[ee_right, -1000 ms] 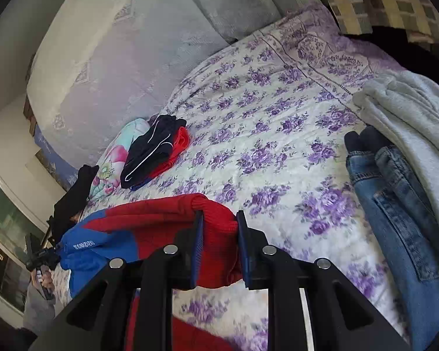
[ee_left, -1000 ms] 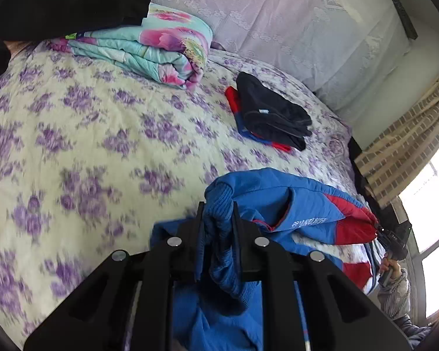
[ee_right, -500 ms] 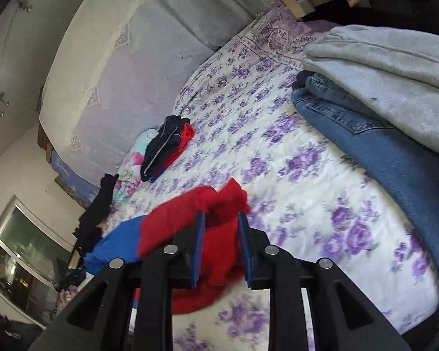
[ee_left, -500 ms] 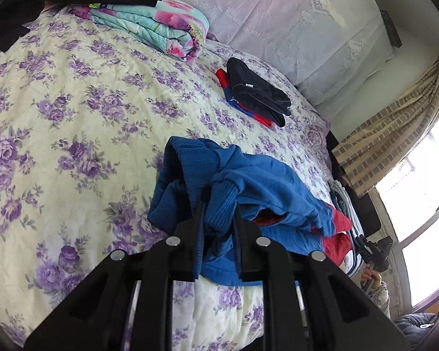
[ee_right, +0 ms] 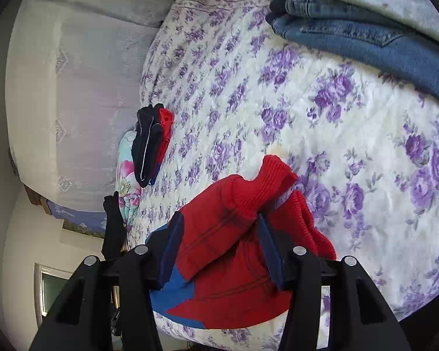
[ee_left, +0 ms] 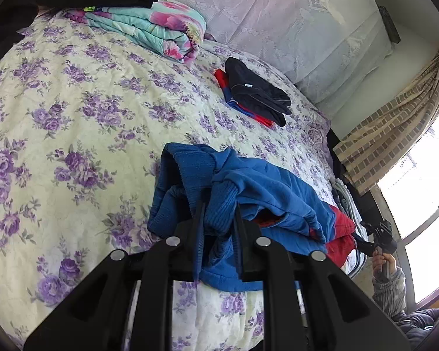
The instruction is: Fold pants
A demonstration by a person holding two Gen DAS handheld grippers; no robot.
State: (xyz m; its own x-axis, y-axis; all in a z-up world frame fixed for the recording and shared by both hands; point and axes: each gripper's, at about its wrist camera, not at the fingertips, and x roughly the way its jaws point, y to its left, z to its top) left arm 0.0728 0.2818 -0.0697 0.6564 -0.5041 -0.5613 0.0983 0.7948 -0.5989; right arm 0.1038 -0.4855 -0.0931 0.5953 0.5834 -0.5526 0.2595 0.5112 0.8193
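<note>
One pair of pants [ee_left: 266,193] lay on the bed [ee_left: 73,122]; left tongs [ee_left: 218,228] clamped its blue cuff, right tongs [ee_right: 219,245] spread wide (red cloth between).

The pants [ee_left: 266,193], blue fleece with red panels and ribbed cuffs, are lying bunched in a loose heap near the bed's front edge, the blue ribbed end rising at one side, the red cuff [ee_right: 266,187] at the other.
</note>
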